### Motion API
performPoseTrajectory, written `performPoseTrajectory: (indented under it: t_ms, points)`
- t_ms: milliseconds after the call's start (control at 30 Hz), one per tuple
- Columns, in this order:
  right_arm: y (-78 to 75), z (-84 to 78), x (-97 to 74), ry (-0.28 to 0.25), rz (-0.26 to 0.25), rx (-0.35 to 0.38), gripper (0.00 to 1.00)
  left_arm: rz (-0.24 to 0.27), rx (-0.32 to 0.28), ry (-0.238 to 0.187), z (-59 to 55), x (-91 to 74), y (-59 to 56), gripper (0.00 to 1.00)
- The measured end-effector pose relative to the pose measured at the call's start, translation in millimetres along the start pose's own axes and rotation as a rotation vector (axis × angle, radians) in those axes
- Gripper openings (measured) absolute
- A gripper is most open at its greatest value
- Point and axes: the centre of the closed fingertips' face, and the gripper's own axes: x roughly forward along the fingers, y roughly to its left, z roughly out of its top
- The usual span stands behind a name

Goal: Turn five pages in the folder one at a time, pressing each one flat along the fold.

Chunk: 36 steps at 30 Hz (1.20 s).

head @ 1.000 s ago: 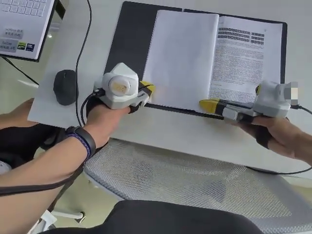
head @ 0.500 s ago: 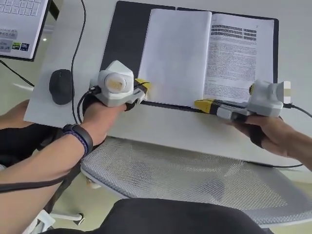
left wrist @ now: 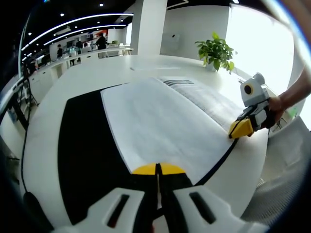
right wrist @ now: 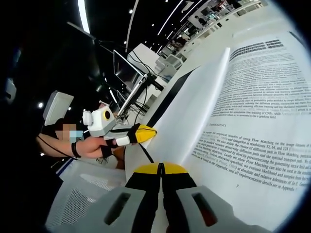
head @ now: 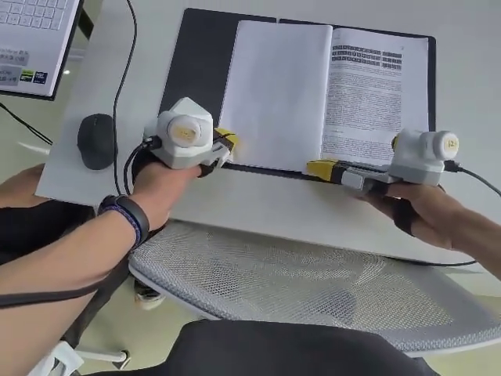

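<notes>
While the folder (head: 196, 70) lies open on the table (head: 258, 211), just ahead of both claws, the left claw (head: 227, 142) has its jaws pressed together at the near corner of the blank page (head: 274, 94), over the black cover. The right claw (head: 319, 167), tips also pressed together, sits at the folder's near edge by the fold, below the printed page (head: 376, 94). Left of the left claw lies a mouse (head: 96, 141), with a laptop (head: 31, 39) beyond it.
</notes>
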Motion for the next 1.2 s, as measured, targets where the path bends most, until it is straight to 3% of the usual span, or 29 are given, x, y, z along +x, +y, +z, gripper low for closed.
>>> performPoseTrajectory:
  t_ms: [167, 500, 600, 900, 1200]
  points:
    - [4.4, 0.7, -6.6, -0.007, -0.023, 0.02, 0.03, 0.004, -0.008, 0.001, 1.6, -1.4, -2.1, 0.0]
    - [13.5, 12.5, -20.1, -0.04, -0.072, -0.025, 0.13, 0.007, 0.025, 0.037, 5.5, -3.7, -9.0, 0.0]
    - [13.2, 19.3, -27.1, -0.05, -0.102, -0.056, 0.19, -0.007, 0.023, 0.036, 11.6, -8.5, -14.3, 0.11]
    - [2.3, 45.8, -72.3, -0.125, -0.259, -0.163, 0.31, -0.035, 0.058, -0.017, 37.6, -33.0, -29.0, 0.24]
    - [3.0, 56.4, -131.8, -0.188, -0.399, -0.252, 0.44, -0.022, 0.066, -0.064, 51.4, -60.4, -25.3, 0.35]
